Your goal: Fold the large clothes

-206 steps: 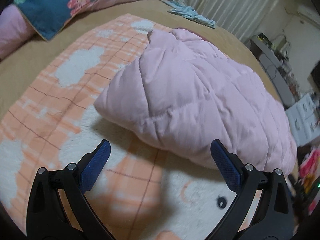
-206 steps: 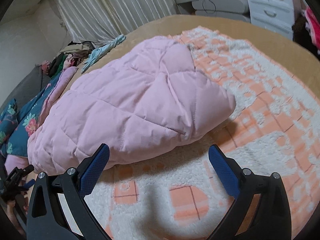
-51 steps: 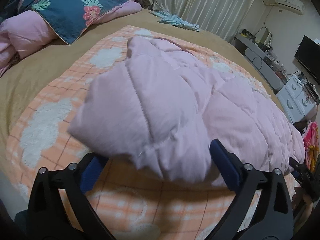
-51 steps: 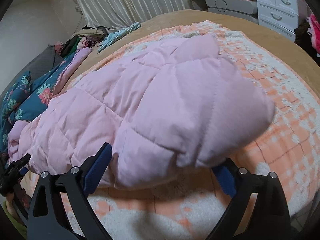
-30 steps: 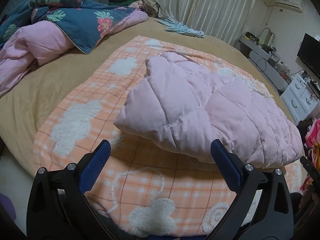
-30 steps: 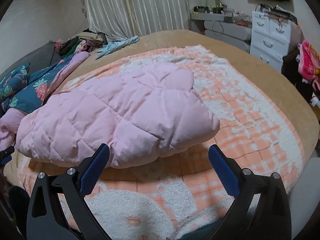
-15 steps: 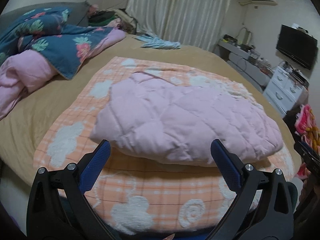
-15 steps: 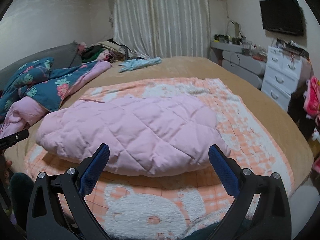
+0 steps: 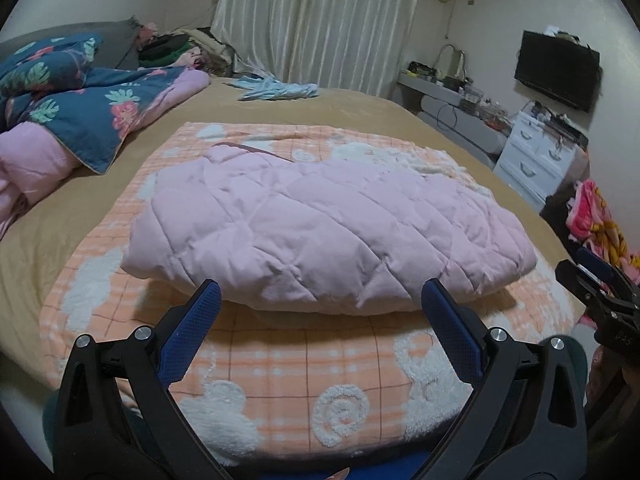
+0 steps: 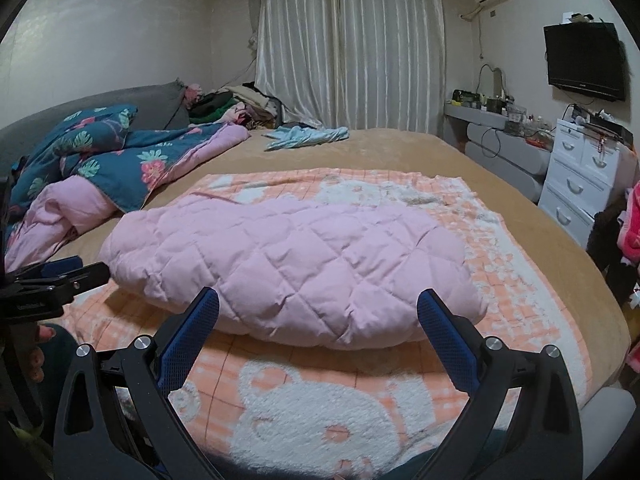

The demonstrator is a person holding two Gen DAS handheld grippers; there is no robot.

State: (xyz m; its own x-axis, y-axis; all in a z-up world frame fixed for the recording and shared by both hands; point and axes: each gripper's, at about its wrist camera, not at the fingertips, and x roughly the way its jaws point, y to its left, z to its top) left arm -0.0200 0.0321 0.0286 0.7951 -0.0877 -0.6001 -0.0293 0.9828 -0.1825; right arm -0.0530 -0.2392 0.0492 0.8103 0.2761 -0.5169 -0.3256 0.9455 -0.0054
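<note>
A pink quilted coat (image 9: 320,236) lies folded in a thick bundle on an orange-and-white checked blanket (image 9: 280,364) on the bed; it also shows in the right wrist view (image 10: 296,268). My left gripper (image 9: 320,312) is open and empty, held back from the bundle's near edge. My right gripper (image 10: 318,316) is open and empty too, a little in front of the bundle's near edge. Each gripper shows at the edge of the other's view: the right one (image 9: 600,288) and the left one (image 10: 52,280).
A blue floral duvet (image 10: 112,152) with pink lining is heaped at the left of the tan bed (image 10: 400,148). A light blue garment (image 10: 308,136) lies near the curtain. White drawers (image 10: 580,176) and a grey shelf stand at the right. A wall TV (image 10: 584,60) hangs above.
Both grippers have let go of the coat and pulled back and up from the bed. The coat now lies still as a folded bundle, farther away in both views.
</note>
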